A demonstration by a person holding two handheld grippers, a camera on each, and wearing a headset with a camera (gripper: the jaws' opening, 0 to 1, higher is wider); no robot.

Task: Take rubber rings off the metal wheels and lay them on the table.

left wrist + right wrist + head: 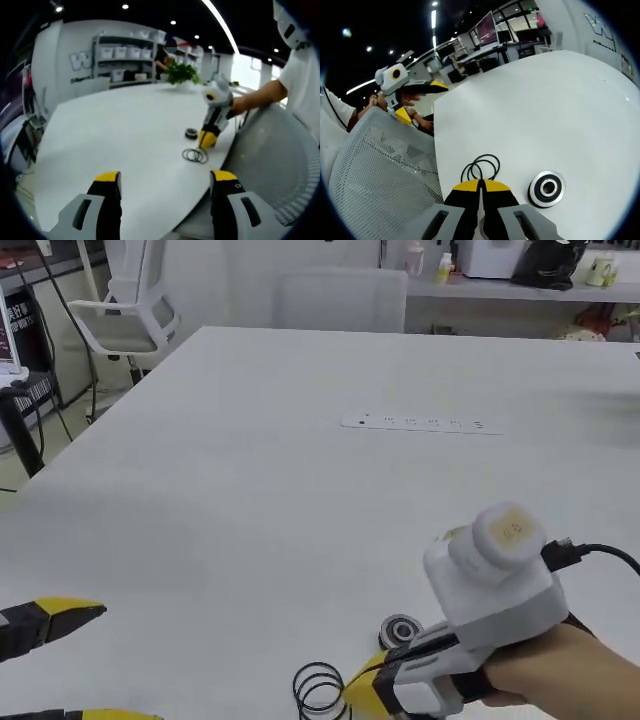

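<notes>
The right gripper has its yellow-tipped jaws pressed flat together, no gap between them, and the tips sit right at the near edge of the rubber rings; from here I cannot tell whether a ring is caught between them. A hand grasps it from the lower right of the head view. The left gripper is spread wide with nothing between its jaws, held off the left near edge of the table, well apart from the other one.

The white table is broad and mostly bare. A grey mesh chair back stands against its near edge, between the two grippers. A white office chair stands past the far left corner. A flat white power strip lies out towards the far side, well away from the work.

Near the front edge lies the metal wheel, flat on the table, silvery with dark bands, just beside the right gripper's tips but not touching them.

The rubber rings are thin black loops, overlapping in a small cluster, flat on the table, close to the wheel and apart from it.
</notes>
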